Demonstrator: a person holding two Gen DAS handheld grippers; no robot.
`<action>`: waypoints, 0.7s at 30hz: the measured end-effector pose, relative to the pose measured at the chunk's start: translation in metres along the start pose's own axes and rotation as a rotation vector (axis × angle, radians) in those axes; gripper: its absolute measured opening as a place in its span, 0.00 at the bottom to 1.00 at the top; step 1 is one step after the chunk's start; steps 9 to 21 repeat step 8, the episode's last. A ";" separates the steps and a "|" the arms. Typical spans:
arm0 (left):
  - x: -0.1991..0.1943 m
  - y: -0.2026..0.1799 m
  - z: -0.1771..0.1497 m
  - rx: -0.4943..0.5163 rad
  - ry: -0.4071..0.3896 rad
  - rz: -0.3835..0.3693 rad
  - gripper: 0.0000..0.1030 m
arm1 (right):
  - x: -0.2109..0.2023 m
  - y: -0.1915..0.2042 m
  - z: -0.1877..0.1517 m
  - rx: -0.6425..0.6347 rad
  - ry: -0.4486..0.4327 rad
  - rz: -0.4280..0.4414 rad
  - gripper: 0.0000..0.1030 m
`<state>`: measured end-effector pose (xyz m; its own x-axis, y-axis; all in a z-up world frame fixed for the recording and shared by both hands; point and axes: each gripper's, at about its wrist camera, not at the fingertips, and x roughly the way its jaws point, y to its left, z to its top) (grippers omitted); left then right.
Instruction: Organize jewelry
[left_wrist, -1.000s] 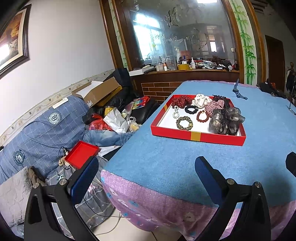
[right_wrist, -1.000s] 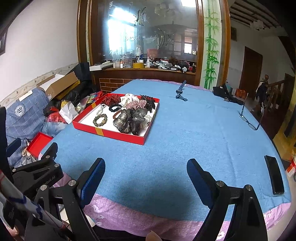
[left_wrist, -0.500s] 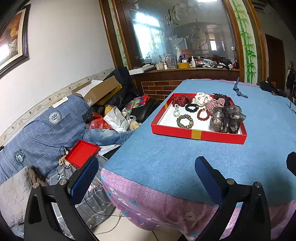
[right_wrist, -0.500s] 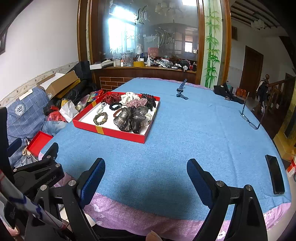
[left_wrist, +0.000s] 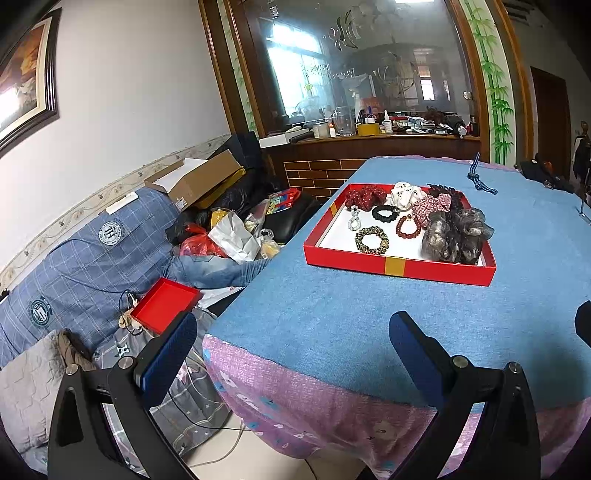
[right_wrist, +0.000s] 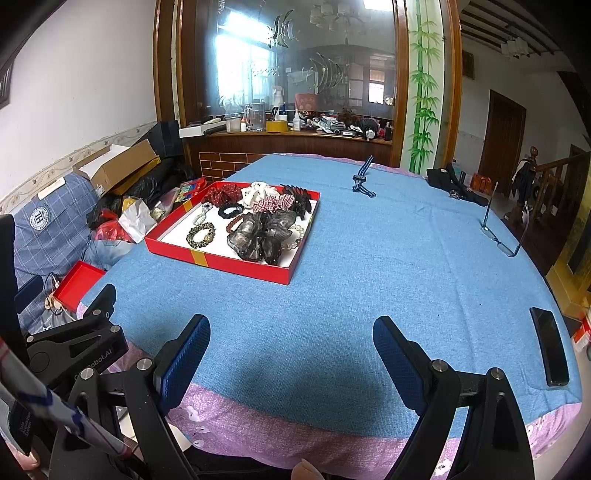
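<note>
A red tray (left_wrist: 395, 265) (right_wrist: 236, 264) sits on the blue tablecloth, holding several bracelets and hair scrunchies: a gold-black bracelet (left_wrist: 371, 240), a red bead bracelet (left_wrist: 408, 226), a grey gauze scrunchie (left_wrist: 456, 236) (right_wrist: 260, 236) and a pearl strand (right_wrist: 295, 240). My left gripper (left_wrist: 291, 347) is open and empty at the table's near left corner. My right gripper (right_wrist: 291, 343) is open and empty over the near table edge. Both are well short of the tray.
A black phone (right_wrist: 549, 345) lies at the right table edge, glasses (right_wrist: 498, 236) further back, a striped strap (right_wrist: 364, 177) at the far side. A red lid (left_wrist: 166, 304) and clutter lie on the sofa to the left.
Both views have shifted slightly; the tray sits a little nearer and lower in view. Both grippers stay open and empty.
</note>
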<state>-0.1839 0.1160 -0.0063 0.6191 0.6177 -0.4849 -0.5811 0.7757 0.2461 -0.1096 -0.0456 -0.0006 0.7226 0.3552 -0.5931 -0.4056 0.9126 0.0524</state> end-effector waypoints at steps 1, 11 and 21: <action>0.000 0.001 -0.001 0.001 0.001 0.003 1.00 | 0.001 0.000 -0.001 0.000 -0.001 0.000 0.90; 0.011 -0.006 0.002 0.049 0.035 -0.011 1.00 | 0.005 -0.019 -0.001 0.060 0.014 -0.011 0.90; 0.011 -0.006 0.002 0.049 0.035 -0.011 1.00 | 0.005 -0.019 -0.001 0.060 0.014 -0.011 0.90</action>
